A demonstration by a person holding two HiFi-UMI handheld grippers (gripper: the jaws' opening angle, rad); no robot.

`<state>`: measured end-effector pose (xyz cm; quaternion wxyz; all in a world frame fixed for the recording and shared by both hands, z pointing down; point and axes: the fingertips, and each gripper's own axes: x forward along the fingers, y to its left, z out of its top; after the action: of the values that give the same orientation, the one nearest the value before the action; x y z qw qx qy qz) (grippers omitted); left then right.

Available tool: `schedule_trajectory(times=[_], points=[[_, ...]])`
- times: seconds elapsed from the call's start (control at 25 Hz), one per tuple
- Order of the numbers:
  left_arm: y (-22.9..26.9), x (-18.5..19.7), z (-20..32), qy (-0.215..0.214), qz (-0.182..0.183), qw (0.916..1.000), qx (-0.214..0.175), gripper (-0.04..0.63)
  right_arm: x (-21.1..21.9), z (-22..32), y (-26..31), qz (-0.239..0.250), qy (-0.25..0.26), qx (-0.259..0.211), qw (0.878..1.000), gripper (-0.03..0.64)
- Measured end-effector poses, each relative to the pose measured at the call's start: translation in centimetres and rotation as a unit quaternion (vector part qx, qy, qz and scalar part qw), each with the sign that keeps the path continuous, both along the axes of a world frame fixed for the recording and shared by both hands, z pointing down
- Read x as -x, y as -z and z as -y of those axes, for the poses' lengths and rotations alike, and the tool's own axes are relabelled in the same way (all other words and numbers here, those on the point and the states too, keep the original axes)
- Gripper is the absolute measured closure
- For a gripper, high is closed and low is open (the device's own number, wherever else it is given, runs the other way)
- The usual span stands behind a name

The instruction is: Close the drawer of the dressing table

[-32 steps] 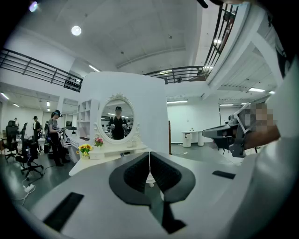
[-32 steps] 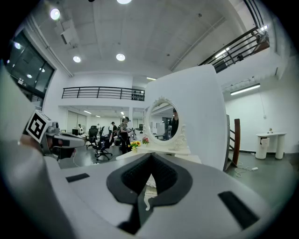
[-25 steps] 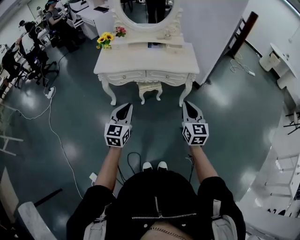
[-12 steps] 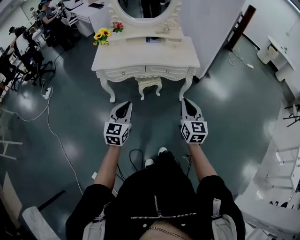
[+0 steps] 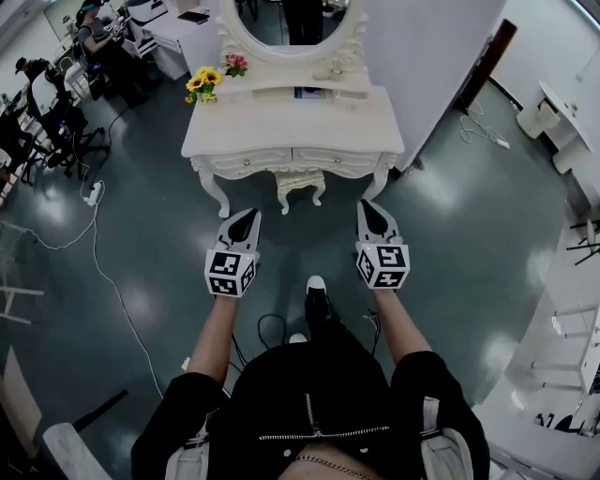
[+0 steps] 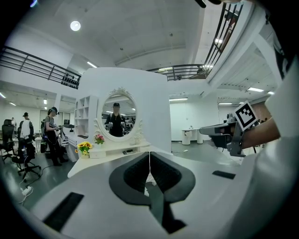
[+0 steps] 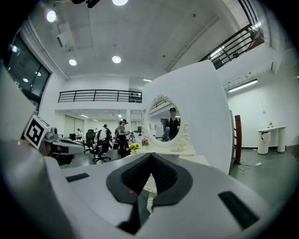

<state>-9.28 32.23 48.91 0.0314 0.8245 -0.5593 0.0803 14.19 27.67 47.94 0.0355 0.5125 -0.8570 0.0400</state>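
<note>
The white dressing table (image 5: 292, 122) with its oval mirror (image 5: 289, 21) stands against a white partition, straight ahead of me. Its two drawer fronts (image 5: 292, 160) face me; from above I cannot tell how far either one stands out. Both grippers are held level in the air short of the table, apart from it. My left gripper (image 5: 247, 216) is shut and empty, in line with the table's left leg. The right gripper (image 5: 367, 205) is shut and empty too, in line with the right leg. In the left gripper view the jaws (image 6: 149, 155) meet in front of the table (image 6: 112, 153).
A small white stool (image 5: 300, 180) sits under the table. Sunflowers (image 5: 199, 82) and pink flowers (image 5: 240, 64) stand on the tabletop. Cables (image 5: 103, 253) run over the dark floor at left. Seated people (image 5: 37, 94) work at far left. White furniture (image 5: 553, 117) stands at right.
The person has stepped toward the dressing table, one shoe now forward between the grippers. Both grippers moved closer to the table, still shut.
</note>
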Motion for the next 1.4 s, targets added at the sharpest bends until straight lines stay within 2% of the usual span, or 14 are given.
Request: schedule_trajectory(times=[0.72, 1.16, 1.4], points=[[2.0, 0.0, 19.9, 0.047, 0.007, 0.9989, -0.001, 0.574, 0.8, 22.2, 2.3, 0.009, 0.047, -0.013, 0.999, 0.611], [1.2, 0.9, 26.9, 0.056, 0.005, 0.9984, 0.004, 0.574, 1.6, 29.6, 0.7, 0.004, 0.055, 0.003, 0.998, 0.611], [0.1, 1.8, 32.2, 0.042, 0.001, 0.9991, 0.008, 0.574, 2.7, 34.3, 0.2, -0.004, 0.043, 0.001, 0.999, 0.611]])
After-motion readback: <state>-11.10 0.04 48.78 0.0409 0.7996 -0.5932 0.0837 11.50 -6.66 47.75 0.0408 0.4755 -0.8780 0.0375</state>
